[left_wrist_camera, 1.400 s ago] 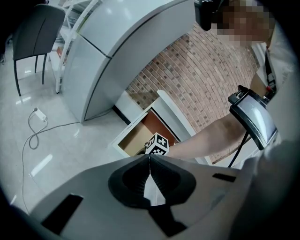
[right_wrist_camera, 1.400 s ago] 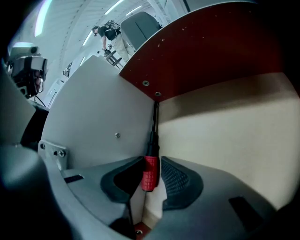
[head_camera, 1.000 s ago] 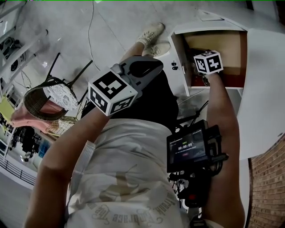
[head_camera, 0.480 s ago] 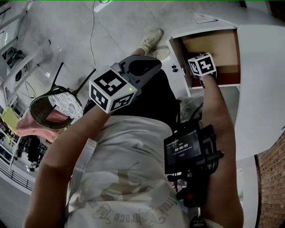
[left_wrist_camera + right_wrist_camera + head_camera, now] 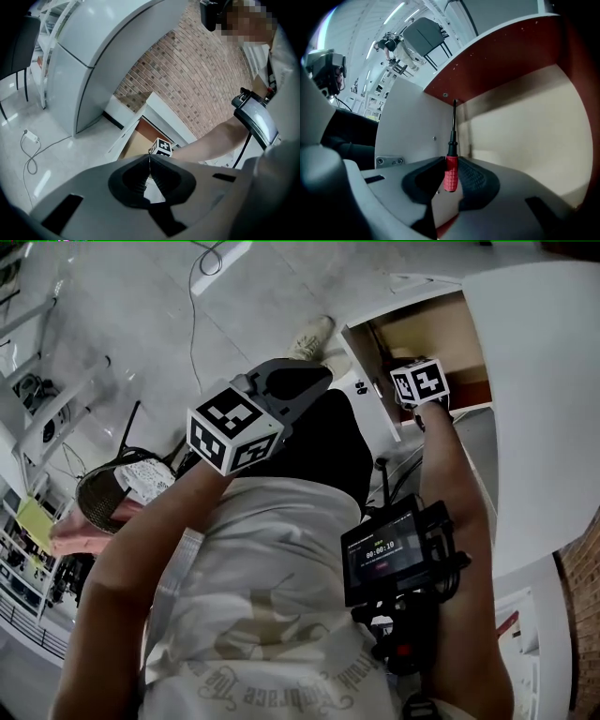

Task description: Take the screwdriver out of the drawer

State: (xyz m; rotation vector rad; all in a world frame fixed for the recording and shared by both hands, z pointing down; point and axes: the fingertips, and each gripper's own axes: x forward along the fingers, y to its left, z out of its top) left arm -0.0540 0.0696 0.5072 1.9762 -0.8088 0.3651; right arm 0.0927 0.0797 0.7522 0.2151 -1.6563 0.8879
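Clamping down on the screwdriver with the right gripper, pads squeezing the red knurled handle from both sides. Have just eased those jaws a shade wider, with the handle firmly pinched between them all the same. Points the thin black shaft straight ahead, toward the corner of the drawer where a white side panel meets the red-brown wall (cannot tell whether the tip touches anything there). Looks onto the pale drawer bottom beyond the jaws.

Switching to the head view: hangs the right gripper's marker cube at the front edge of the open drawer, just beside the curved white top. Carries a small screen strapped to the right forearm.

Over to the left gripper: clenched tight, tips meeting, nothing caught between them. Holds it well apart from the drawer, out over the dark trousers and the pale floor. Catches, past those closed tips, the brick wall and the other gripper's cube by the drawer mouth. Shows a chair far off at the left of the head view.
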